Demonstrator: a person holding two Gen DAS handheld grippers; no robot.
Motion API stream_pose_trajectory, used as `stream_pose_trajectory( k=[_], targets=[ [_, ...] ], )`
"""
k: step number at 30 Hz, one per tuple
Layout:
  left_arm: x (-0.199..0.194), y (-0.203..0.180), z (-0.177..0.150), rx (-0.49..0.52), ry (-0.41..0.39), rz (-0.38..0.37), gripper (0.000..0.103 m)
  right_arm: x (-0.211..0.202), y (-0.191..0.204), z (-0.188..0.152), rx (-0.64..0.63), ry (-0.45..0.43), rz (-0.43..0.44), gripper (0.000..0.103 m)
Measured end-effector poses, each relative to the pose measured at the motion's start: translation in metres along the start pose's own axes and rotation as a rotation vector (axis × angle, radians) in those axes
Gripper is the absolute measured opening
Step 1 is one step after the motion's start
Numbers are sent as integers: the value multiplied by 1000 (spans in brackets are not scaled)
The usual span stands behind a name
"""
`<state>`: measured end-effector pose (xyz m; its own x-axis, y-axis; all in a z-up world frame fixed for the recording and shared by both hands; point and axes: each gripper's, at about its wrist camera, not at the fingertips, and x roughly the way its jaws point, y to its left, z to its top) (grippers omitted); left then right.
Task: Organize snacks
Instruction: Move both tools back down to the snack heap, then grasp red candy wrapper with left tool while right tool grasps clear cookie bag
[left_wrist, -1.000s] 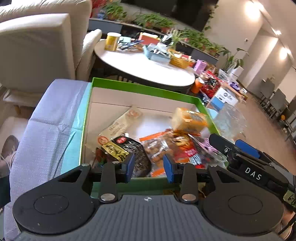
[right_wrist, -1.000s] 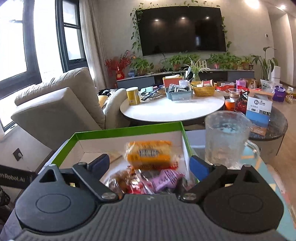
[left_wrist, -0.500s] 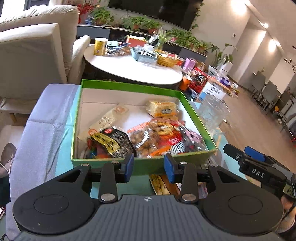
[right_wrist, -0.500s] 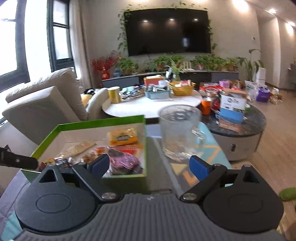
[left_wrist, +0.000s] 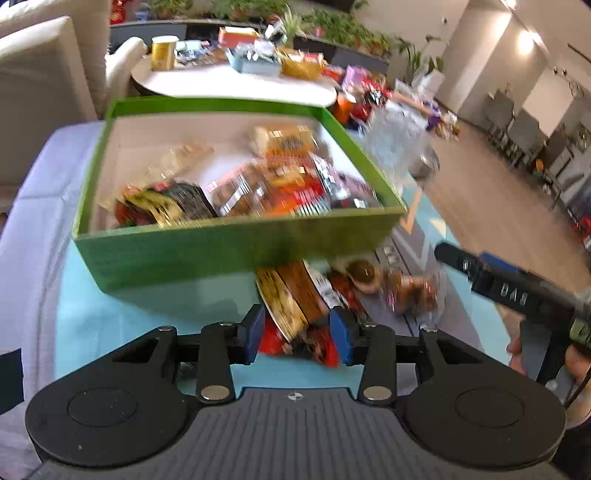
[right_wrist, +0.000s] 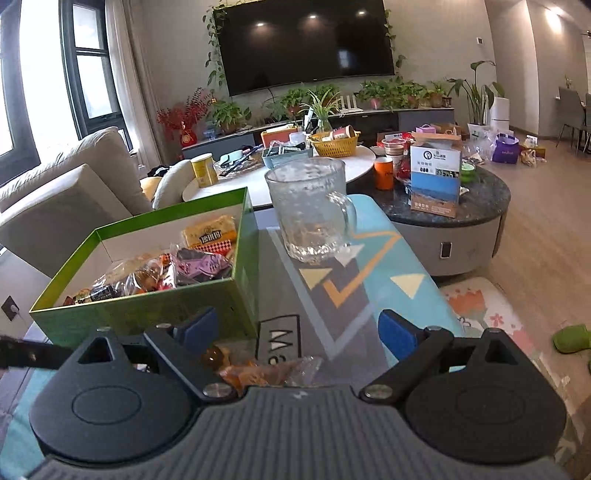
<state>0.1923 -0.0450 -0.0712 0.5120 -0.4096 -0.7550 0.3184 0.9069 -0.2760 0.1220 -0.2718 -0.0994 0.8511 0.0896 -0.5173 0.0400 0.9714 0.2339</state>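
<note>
A wall-mounted television (right_wrist: 308, 42) hangs above plants; beige sofa (right_wrist: 66, 192) beside windows (right_wrist: 88, 70).

Bright daylight from the windows (right_wrist: 22, 74) at left and glowing ceiling lights (left_wrist: 526, 38) fill both fisheye views, whose edges bow, while the left view is smeared by motion blur and the right stays sharp.

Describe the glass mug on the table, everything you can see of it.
The glass mug is clear, with a dimpled, textured wall, a thick base and a curved handle on its right side in the right wrist view. It stands upright and looks empty, on the patterned table cover, just right of the green box, not touching it. Neither gripper touches it.
</note>
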Motion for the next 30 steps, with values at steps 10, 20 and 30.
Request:
stream_pose_trajectory(
  k=[10,20,30],
  targets=[
    [27,-19,-6,12,72,23,39,2,-13,-9,23,10,3,63],
    [49,-25,1,-57,80,123,45,0,-12,-12,19,21,28,63],
    [26,-49,-36,203,112,72,45,7,-5,-19,-9,57,41,63]
  ],
)
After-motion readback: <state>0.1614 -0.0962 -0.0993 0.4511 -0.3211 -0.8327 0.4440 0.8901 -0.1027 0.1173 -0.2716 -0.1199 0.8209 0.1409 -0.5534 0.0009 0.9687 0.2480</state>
